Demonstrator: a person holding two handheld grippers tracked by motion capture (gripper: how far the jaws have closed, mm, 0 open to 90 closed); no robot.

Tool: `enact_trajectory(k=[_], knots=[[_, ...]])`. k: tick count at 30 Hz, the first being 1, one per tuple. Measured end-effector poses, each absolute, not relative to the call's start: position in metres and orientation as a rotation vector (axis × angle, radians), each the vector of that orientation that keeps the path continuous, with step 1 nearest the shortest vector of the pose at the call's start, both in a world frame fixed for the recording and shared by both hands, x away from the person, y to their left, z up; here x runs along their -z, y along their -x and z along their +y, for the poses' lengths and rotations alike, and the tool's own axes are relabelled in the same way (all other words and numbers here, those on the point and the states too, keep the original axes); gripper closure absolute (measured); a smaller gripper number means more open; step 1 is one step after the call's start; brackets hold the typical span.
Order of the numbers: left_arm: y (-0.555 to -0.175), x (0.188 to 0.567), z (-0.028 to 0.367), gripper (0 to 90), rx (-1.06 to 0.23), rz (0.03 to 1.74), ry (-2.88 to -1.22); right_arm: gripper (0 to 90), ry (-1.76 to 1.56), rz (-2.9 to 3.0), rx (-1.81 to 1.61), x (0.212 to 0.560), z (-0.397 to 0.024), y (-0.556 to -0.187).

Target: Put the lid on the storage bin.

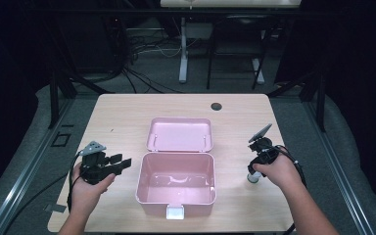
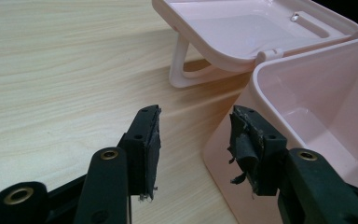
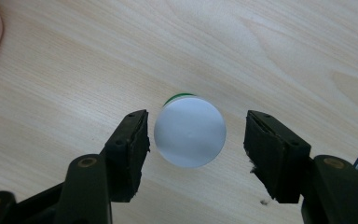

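An open pink box (image 1: 140, 182) stands mid-table, its lid (image 1: 180, 133) laid back behind it. My left gripper (image 1: 121, 164) hovers just left of the box, jaws open and empty. In the left gripper view the gripper (image 2: 196, 126) straddles the box's near corner (image 2: 223, 140), with the lid (image 2: 242, 32) beyond. My right gripper (image 1: 255, 172) points straight down, right of the box, over a small container (image 1: 252, 179). In the right gripper view its round white cap (image 3: 189, 132), with a green edge below, sits between the open jaws of the gripper (image 3: 196, 128), untouched.
The wooden table (image 1: 122, 117) has a dark cable hole (image 1: 216, 106) at the back. A white latch (image 1: 175, 212) sticks out of the box's front. Beyond the table are desk legs and cables on the floor.
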State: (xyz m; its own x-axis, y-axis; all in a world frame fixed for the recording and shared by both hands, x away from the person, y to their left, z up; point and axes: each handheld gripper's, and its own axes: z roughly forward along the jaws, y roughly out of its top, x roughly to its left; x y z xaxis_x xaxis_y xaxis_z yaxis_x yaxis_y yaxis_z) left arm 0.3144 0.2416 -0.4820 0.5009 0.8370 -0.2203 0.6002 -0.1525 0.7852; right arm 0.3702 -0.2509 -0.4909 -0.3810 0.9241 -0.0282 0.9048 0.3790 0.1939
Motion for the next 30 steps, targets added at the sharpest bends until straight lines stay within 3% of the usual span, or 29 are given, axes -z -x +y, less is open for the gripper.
enact_trajectory(k=[30], knots=[[-0.316,0.484,0.243,52.0,-0.312,1.206,-1.856,49.6,-1.681,2.544,-0.163,0.508,-0.249,-0.374]])
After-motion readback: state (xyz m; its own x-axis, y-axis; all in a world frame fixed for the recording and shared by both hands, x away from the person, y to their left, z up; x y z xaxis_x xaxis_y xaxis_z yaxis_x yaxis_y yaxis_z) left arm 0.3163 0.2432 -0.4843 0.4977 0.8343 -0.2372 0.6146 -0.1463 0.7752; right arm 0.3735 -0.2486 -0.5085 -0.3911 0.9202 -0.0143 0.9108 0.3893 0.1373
